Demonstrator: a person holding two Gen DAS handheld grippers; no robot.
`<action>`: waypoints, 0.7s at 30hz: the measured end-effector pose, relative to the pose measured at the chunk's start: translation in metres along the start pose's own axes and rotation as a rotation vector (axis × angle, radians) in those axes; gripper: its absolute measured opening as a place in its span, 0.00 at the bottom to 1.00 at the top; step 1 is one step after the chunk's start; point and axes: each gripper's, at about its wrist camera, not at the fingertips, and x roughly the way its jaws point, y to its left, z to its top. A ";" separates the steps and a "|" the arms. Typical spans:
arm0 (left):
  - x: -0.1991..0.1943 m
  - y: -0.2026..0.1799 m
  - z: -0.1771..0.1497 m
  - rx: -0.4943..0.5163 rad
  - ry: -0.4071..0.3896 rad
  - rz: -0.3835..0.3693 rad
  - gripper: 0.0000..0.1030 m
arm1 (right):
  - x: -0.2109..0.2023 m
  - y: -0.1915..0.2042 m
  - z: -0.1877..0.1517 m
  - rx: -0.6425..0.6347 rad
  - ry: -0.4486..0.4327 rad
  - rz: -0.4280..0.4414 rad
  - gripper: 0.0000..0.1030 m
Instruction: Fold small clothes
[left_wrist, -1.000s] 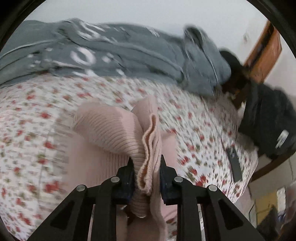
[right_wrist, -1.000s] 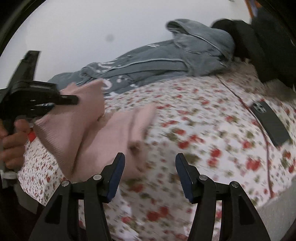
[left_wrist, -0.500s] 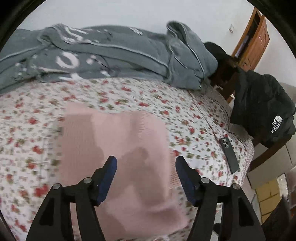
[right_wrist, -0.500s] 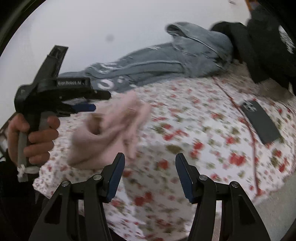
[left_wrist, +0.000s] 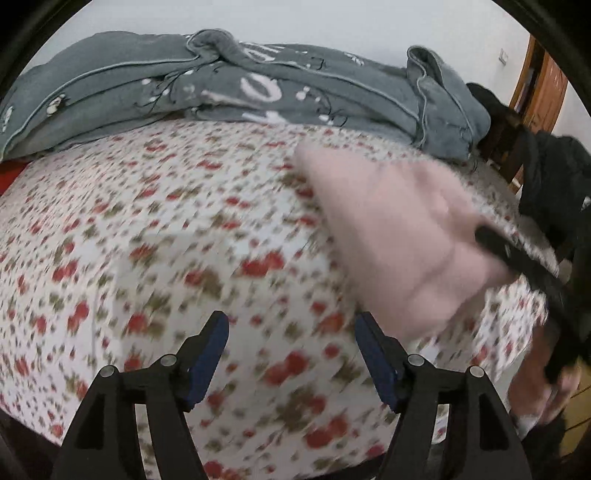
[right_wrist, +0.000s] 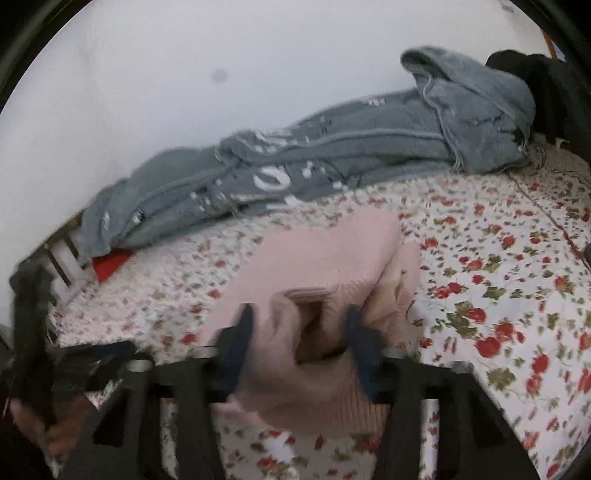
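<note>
A pink knit garment lies bunched on the floral bedsheet. My right gripper has its jaws closing, and a thick fold of the garment is pinched between the blue pads. In the left wrist view the same garment is a blurred pink heap at the right, with the right gripper's black fingers reaching into it. My left gripper hovers over bare sheet to the left of the garment; its jaws are opening and nothing is between them.
A rumpled grey blanket runs along the wall at the back of the bed. A black jacket and a wooden door are at the far right. A red item peeks from under the blanket. A hand shows at lower left.
The left gripper let go of the pink garment, opened and swung away to the left. The right gripper moved onto the dropped garment and closed on a fold of it.
</note>
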 end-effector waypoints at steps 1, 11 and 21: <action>0.000 0.002 -0.006 0.000 -0.002 -0.009 0.67 | 0.005 0.001 0.001 -0.020 0.011 -0.009 0.06; 0.022 -0.057 -0.030 0.148 0.003 -0.144 0.68 | -0.012 -0.057 -0.036 0.127 -0.009 -0.066 0.05; 0.047 -0.092 -0.021 0.264 -0.088 0.025 0.57 | -0.012 -0.051 -0.041 0.101 0.013 -0.069 0.20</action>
